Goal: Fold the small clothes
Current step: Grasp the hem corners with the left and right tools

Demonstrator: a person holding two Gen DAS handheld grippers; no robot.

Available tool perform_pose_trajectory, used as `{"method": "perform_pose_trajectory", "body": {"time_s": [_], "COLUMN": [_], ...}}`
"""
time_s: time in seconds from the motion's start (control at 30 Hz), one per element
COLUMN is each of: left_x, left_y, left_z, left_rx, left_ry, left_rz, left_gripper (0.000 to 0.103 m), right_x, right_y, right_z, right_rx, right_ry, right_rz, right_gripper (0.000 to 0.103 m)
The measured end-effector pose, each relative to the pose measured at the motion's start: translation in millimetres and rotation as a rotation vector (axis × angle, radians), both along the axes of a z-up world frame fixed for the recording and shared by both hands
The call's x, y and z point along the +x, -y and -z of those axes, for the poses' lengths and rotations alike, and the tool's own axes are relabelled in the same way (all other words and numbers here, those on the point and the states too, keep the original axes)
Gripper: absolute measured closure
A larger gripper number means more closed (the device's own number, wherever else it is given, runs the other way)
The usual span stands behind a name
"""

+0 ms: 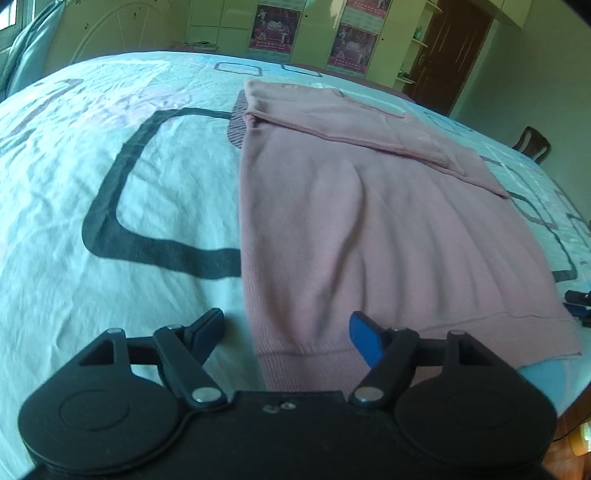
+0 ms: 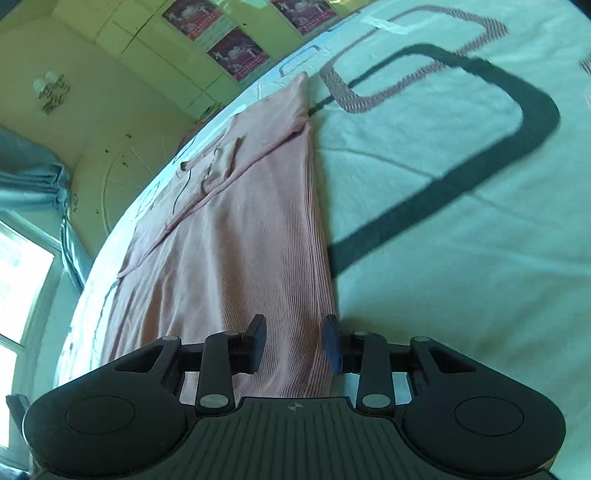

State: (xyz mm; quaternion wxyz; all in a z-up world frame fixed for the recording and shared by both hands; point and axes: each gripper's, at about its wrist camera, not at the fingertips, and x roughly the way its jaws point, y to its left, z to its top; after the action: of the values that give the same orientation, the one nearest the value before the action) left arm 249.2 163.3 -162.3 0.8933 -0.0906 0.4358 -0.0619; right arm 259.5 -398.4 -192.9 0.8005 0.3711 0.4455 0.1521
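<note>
1. A pink sweater (image 1: 332,221) lies flat on a bed, spread over a pale bedsheet (image 1: 92,177) printed with dark rounded squares.
2. Its sleeves are folded across the upper body, forming a narrow band at the far end, and the ribbed hem lies nearest the cameras.
3. The left gripper (image 1: 286,334) hangs over the hem's left corner, its fingers spread wide with nothing pinched; one finger sits above the bare sheet and the blue-padded finger (image 1: 364,339) above the knit.
4. No contact between those fingers and the fabric can be made out.
5. The right gripper (image 2: 295,341) hangs over the sweater's opposite side edge near the hem, its fingers parted to a narrower gap.
6. Ribbed fabric shows through that gap, but the pads (image 2: 332,343) do not appear to press on it; whether they touch the cloth cannot be told.
7. In the left wrist view, part of the other tool shows at the far right edge, beside the hem's corner.
8. Behind the bed stand pale green wardrobes bearing posters (image 1: 275,27), with a dark wooden door (image 1: 450,55) to the right.
9. In the right wrist view, a window with a blue curtain (image 2: 33,177) sits at the left.
</note>
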Motion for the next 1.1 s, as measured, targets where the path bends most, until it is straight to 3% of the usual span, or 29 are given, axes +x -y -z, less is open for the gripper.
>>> {"method": "perform_pose_trajectory", "body": {"time_s": [0.23,0.33,0.47,0.53,0.7,0.73,0.77,0.83,0.93,1.1], "left_x": [-21.6,-18.8,-8.3,-2.7,6.5,7.9,9.2,11.2,11.1,10.9], "left_y": [-17.9,-30.4,-33.4,-33.3,-36.6,-36.5,-35.5,-29.7,-23.2,-30.5], "left_z": [10.4,15.9,18.7,19.6,25.8,26.3,25.8,21.3,18.1,26.9], "left_rx": [-0.263,-0.337,-0.365,-0.378,-0.455,-0.459,-0.450,-0.379,-0.319,-0.423], "left_ry": [-0.008,-0.013,-0.017,-0.018,-0.020,-0.021,-0.019,-0.023,-0.012,-0.005], "left_rz": [-0.038,-0.081,-0.100,-0.099,-0.110,-0.113,-0.117,-0.132,-0.108,-0.083], "left_gripper": [0.051,0.055,0.053,0.052,0.051,0.052,0.054,0.066,0.070,0.065], "right_x": [-30.2,-33.4,-26.1,-21.4,-20.7,-20.9,-21.0,-21.2,-20.3,-7.4], "right_y": [8.6,18.8,28.4,16.9,-19.5,-20.9,-20.4,-16.0,-10.2,5.4], "right_z": [4.3,-5.6,2.2,2.4,7.0,8.8,11.3,15.8,16.0,25.0], "right_rx": [0.152,0.018,0.084,0.093,0.122,0.129,0.145,0.180,0.168,0.238], "right_ry": [-0.014,0.014,0.007,0.013,0.040,0.039,0.034,0.024,0.036,0.037], "right_rz": [0.037,0.098,0.115,0.059,-0.053,-0.044,-0.030,-0.010,0.000,0.069], "right_gripper": [0.069,0.069,0.036,0.033,0.037,0.044,0.057,0.078,0.077,0.068]}}
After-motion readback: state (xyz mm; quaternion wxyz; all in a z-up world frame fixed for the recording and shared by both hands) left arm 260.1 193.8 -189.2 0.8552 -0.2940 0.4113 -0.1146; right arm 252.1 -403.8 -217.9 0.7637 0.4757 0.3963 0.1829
